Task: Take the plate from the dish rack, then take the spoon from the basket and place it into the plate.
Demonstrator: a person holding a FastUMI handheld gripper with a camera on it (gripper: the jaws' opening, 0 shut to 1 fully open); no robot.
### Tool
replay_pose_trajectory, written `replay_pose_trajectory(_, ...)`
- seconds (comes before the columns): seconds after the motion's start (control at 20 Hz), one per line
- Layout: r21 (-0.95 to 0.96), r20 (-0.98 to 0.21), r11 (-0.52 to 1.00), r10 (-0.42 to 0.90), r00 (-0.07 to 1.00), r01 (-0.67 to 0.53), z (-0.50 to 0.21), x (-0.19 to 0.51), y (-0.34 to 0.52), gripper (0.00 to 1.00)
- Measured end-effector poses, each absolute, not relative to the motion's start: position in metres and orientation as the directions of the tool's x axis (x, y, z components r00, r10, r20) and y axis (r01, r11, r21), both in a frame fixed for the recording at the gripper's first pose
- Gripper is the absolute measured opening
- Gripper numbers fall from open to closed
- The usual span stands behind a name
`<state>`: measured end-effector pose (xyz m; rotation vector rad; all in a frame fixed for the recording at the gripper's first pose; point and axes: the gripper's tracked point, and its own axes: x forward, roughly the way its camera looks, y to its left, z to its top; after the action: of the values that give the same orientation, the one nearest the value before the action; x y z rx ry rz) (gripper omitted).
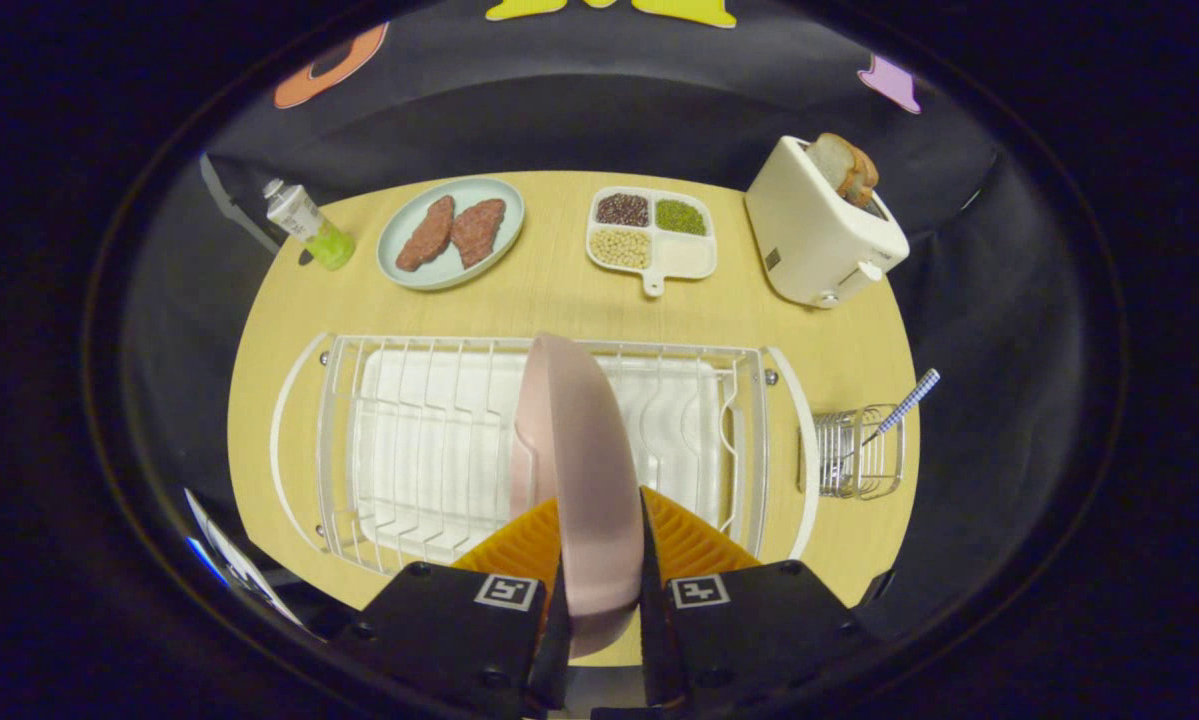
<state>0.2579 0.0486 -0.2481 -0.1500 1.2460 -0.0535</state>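
Gripper view: the gripper (601, 545) is clamping both fingers on the rim of the pink plate (579, 450), holding it on edge over the white dish rack (359, 440). The spoon (899, 405) is standing tilted in the wire basket (859, 455), just beside the rack. Beyond are sitting a toaster (814, 240), a divided tray (651, 240) and a plate of meat (451, 232).
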Motion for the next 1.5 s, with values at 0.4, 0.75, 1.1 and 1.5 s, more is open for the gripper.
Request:
replay_pose_trajectory(0.4, -0.214, -0.888, 0.977, -0.203, 0.412, 0.019, -0.235, 0.253, 0.049, 0.31)
replay_pose_trajectory(0.75, -0.36, -0.78, 0.929, -0.349, 0.519, 0.085, -0.227, 0.246, 0.064, 0.31)
replay_pose_trajectory(1.1, -0.37, -0.689, 0.92, -0.365, 0.626, 0.13, -0.192, 0.224, 0.049, 0.31)
replay_pose_trajectory(1.5, -0.095, -0.797, 0.987, -0.154, 0.584, 0.13, -0.205, 0.092, 0.0, 0.31)
